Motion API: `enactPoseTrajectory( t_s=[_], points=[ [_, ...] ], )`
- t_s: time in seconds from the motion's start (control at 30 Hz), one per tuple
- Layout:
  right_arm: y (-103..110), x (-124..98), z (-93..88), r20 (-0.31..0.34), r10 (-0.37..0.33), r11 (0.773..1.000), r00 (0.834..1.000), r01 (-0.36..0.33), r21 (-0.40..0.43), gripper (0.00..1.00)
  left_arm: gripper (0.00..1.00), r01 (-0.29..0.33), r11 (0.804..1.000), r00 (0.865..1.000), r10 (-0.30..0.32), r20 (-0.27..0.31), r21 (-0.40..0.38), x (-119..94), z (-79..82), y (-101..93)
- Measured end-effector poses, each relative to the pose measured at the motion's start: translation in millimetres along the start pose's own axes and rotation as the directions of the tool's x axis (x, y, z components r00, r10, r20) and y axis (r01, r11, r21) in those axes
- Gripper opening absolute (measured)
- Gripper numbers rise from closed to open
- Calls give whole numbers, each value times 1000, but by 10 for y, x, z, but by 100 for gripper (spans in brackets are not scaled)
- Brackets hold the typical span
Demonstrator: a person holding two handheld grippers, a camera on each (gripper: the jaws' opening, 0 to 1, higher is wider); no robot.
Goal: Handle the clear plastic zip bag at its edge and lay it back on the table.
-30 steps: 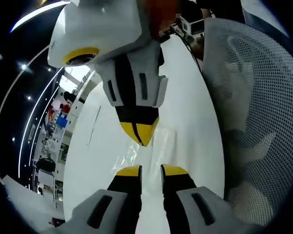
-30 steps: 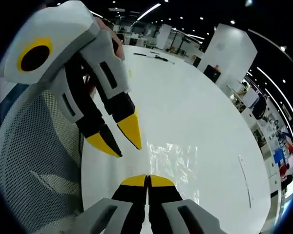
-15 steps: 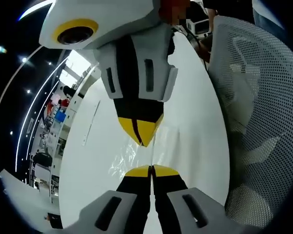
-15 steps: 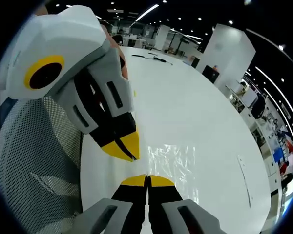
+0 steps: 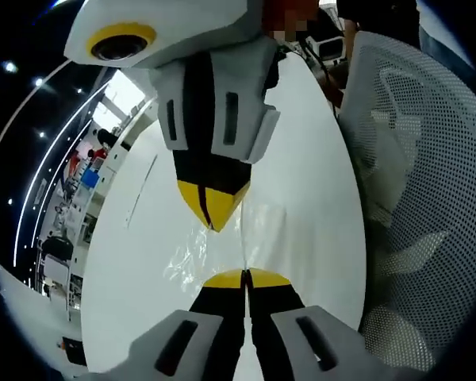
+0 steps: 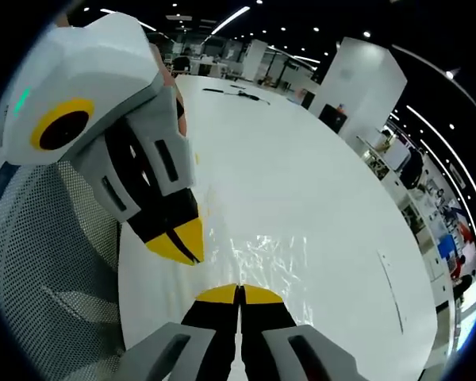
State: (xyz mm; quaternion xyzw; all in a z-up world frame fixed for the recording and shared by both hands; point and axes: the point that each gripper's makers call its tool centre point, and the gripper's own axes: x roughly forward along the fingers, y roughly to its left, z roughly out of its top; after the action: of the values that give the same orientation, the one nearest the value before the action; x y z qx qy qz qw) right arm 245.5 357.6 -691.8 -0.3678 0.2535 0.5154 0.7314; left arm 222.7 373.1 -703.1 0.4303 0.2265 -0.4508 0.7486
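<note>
**Both claws pinched on the bag edge**

Risk first: the bag (image 6: 274, 258) is thin, slick film, and each claw appears to hold only a sliver of its near edge. If the two hands pull apart or twist against each other, the film could slip out of one pinch and leave the bag dangling from the other. A quick drop could also let it fold on itself or slide toward the table (image 6: 301, 182) edge beside the mesh chair (image 6: 47, 262), instead of lying flat.

In the left gripper view, the left claw (image 5: 245, 275) has its yellow tips pressed together with no gap, and the bag's crinkled film (image 5: 192, 258) runs up from just beyond those tips. The right claw (image 5: 209, 208) comes down from above, also closed, its tips on the same edge a little further along.

In the right gripper view, the right claw (image 6: 239, 292) is likewise closed tip to tip, and the bag spreads out ahead of it over the white table. The left claw (image 6: 177, 244) enters from the left, tips together, just beside the bag's near corner. Whether the bag is lifted off the table or resting on it cannot be told.
</note>
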Motion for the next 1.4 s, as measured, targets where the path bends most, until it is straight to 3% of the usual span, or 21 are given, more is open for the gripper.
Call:
enactPoseTrajectory(
  t_s=[0.43, 0.97, 1.4],
  points=[
    [-285, -18, 65, 10, -67, 997, 998, 66, 49, 0, 0, 13, 1000, 1000, -13, -10, -10, 23, -6, 27],
    [-657, -15, 306, 47, -157, 987, 986, 156, 21, 0, 0, 5, 1000, 1000, -5, -13, 19, 7, 112, 116],
    [-710, -9, 516, 82, -183, 983, 980, 184, -12, 0, 0, 3, 1000, 999, -3, -36, 9, 93, 124, 90]
  ],
)
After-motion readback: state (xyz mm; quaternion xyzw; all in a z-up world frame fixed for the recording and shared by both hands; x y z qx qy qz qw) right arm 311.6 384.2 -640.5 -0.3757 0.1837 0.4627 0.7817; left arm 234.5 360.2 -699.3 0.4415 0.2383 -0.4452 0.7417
